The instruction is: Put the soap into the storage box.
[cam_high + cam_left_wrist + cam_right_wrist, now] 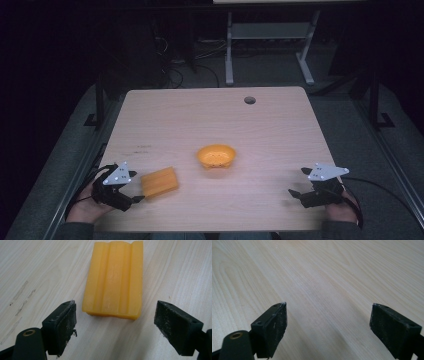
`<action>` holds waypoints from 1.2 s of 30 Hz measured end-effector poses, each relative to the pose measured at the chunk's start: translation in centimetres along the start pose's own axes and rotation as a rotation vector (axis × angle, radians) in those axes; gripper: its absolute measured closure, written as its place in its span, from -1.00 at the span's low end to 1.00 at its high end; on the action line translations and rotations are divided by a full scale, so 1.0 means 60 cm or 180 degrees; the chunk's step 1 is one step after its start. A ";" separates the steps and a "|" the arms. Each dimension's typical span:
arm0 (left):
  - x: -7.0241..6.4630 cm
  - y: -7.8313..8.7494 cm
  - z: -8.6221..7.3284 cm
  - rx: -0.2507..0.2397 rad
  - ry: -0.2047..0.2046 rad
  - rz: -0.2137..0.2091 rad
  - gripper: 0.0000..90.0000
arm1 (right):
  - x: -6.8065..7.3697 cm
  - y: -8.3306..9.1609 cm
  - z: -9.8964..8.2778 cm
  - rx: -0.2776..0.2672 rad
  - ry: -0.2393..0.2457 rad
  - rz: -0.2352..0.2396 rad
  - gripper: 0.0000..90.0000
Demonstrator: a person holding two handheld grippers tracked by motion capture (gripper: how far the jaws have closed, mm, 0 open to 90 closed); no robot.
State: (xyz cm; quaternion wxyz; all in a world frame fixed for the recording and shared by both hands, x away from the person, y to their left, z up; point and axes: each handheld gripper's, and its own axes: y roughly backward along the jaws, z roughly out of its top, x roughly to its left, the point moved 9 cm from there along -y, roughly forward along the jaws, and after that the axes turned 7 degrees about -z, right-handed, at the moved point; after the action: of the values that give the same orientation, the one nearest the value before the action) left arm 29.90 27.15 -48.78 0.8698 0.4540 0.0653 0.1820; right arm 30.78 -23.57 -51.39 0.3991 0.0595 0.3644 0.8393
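Left gripper (115, 322) lined up on the soap bar (115, 277).
Jaws wide apart, bar just ahead, apparently lengthwise; right gripper (300, 184), also open-jawed, sits well apart.

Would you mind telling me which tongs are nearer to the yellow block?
The left tongs are nearer, open just short of the yellow block. The right tongs sit far across the table.

Dim dark surroundings, table (270, 130) evenly lit from above, soft shadows, slight blur
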 end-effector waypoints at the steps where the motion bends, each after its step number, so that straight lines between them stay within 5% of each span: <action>1: 0.000 -0.001 0.000 0.0015 -0.0011 -0.0008 -0.62 | 0.000 0.000 0.000 -0.0001 -0.0001 -0.0002 -0.69; 36: 0.010 -0.042 0.060 0.0476 -0.0232 -0.0234 -0.62 | 0.004 0.003 0.003 -0.0034 0.0014 0.0033 -0.69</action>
State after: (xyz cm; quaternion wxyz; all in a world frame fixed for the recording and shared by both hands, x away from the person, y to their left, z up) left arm 32.09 23.29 -48.72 0.8413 0.5213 0.0637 0.1280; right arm 30.58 -23.36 -51.19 0.3943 0.0574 0.3605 0.8434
